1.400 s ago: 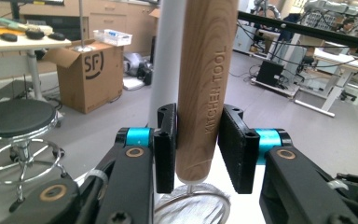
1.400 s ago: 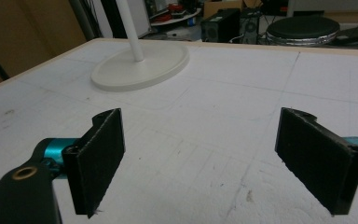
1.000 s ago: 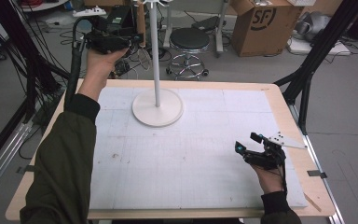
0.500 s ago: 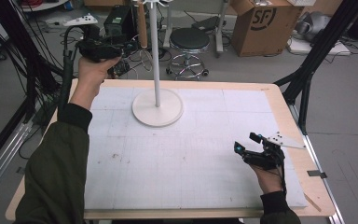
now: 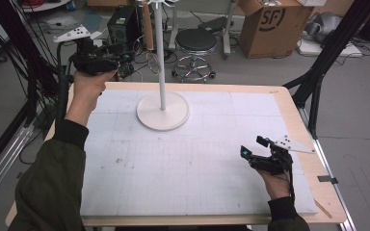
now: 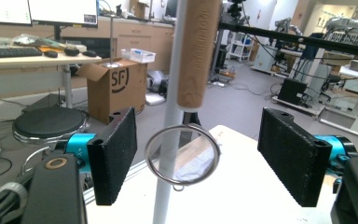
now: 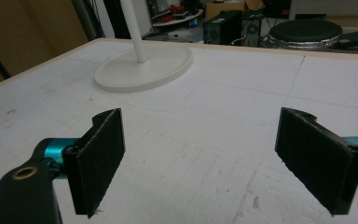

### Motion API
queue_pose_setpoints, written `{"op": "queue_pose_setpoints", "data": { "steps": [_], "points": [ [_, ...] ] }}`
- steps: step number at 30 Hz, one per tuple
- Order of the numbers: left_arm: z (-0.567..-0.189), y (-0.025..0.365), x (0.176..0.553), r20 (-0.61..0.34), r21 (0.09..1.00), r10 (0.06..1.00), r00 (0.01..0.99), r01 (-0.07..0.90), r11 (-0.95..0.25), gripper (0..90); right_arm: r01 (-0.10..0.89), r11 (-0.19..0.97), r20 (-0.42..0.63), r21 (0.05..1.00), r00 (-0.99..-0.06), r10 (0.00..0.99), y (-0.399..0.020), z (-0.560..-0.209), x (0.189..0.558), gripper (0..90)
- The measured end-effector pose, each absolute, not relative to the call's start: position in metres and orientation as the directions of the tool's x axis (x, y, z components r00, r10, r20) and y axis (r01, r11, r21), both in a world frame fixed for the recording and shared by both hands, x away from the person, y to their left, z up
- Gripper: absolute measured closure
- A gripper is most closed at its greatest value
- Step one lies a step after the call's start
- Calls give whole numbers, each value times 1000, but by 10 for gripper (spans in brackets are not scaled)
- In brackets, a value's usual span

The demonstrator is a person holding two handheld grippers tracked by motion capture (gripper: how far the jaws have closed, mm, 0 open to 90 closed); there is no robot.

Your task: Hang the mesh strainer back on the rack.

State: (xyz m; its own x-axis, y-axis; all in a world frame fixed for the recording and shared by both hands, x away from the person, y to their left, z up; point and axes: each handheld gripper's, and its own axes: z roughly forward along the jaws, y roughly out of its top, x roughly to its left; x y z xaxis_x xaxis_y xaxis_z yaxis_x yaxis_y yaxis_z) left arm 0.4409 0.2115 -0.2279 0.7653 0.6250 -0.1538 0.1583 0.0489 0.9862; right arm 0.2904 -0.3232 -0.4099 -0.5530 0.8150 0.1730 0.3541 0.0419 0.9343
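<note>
A white stand rises from its round base at the far middle of the table, its pole thin and upright. From its top hangs a tool with a wooden handle and a small metal mesh ring at its lower end, seen in the high view as the handle. My left gripper is held level just left of this tool, beyond the table's far left corner. It is open; its jaws have just opened a little wider, and the ring hangs ahead of them, untouched. My right gripper rests low over the mat at the near right, open and empty.
A white gridded mat covers the wooden table. Behind the table stand a black stool, a cardboard box and a black computer case. Black frame legs rise at the right edge.
My left hand has carried its gripper leftward and lower in the high view, away from the pole's top. The right hand has stayed put.
</note>
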Motion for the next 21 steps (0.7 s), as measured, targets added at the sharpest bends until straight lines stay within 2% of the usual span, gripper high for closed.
{"op": "queue_pose_setpoints", "data": {
  "steps": [10, 21],
  "points": [
    [-246, 217, 409, -146, 988, 616, 774, 145, 52, 277, 348, 39, 174, 936, -558, 812, -322, -408, 289, 150],
    [-278, 226, 386, -187, 981, 613, 768, 174, 82, 267, 342, 50, 164, 938, -567, 807, -317, -406, 290, 149]
  ]
}}
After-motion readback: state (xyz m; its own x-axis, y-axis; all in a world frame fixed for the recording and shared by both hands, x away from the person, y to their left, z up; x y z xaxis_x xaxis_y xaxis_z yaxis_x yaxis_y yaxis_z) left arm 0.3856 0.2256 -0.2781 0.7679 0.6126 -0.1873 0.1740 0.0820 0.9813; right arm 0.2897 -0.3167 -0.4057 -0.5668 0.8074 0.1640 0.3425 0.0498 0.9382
